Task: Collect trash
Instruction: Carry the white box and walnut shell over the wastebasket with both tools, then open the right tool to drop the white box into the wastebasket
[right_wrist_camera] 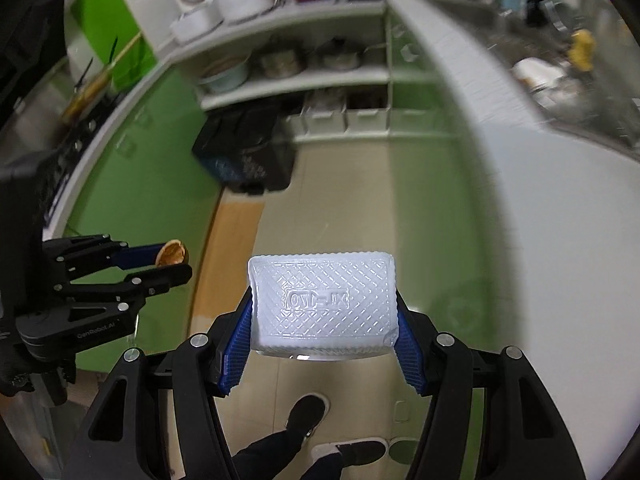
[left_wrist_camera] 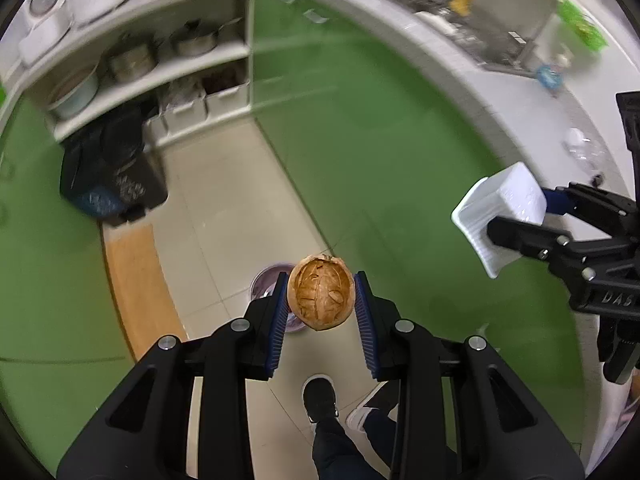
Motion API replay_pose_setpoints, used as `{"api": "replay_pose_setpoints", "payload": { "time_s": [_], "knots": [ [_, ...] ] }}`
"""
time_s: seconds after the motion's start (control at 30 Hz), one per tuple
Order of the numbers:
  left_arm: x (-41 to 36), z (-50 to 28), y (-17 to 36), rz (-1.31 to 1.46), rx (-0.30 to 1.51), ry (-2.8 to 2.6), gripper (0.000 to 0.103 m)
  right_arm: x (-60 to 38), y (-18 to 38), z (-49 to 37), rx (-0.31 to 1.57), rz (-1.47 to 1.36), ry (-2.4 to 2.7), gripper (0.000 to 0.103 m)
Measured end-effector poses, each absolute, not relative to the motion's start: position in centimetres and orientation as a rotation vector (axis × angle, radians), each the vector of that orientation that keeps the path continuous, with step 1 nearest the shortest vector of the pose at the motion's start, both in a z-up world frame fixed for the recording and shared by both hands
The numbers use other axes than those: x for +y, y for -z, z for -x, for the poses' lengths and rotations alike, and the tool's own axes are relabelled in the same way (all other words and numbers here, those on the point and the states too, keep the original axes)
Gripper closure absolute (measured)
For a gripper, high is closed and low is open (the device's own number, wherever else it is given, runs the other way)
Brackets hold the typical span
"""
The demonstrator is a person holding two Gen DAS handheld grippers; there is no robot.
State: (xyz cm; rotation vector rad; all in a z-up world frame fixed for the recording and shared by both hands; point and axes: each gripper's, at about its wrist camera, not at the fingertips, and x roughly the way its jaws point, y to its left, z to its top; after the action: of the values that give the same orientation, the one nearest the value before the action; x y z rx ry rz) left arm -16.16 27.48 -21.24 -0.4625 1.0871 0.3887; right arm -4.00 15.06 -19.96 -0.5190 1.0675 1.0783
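Two tongs, both loaded, held above the tiled floor. Left tongs clamp a brown fruit husk half, hollow fibrous inside facing the camera. Right tongs clamp a white plastic tray by its short sides, diamond-embossed base up, with mirrored raised lettering I can't read reliably. Left tongs' body reads "GenRobot.AI" in the right wrist view. Black trash bin stands by the shelves, well apart.
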Motion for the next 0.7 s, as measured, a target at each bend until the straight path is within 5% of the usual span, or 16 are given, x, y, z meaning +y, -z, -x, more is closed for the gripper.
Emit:
{"api": "replay_pose_setpoints", "payload": {
  "time_s": [0.7],
  "knots": [
    [35.4, 19.4, 50.5, 0.637, 1.155, -0.483, 0.071, 24.8, 54.7, 4.5, 1.271, 0.664, -1.130, 0.039]
  ]
}}
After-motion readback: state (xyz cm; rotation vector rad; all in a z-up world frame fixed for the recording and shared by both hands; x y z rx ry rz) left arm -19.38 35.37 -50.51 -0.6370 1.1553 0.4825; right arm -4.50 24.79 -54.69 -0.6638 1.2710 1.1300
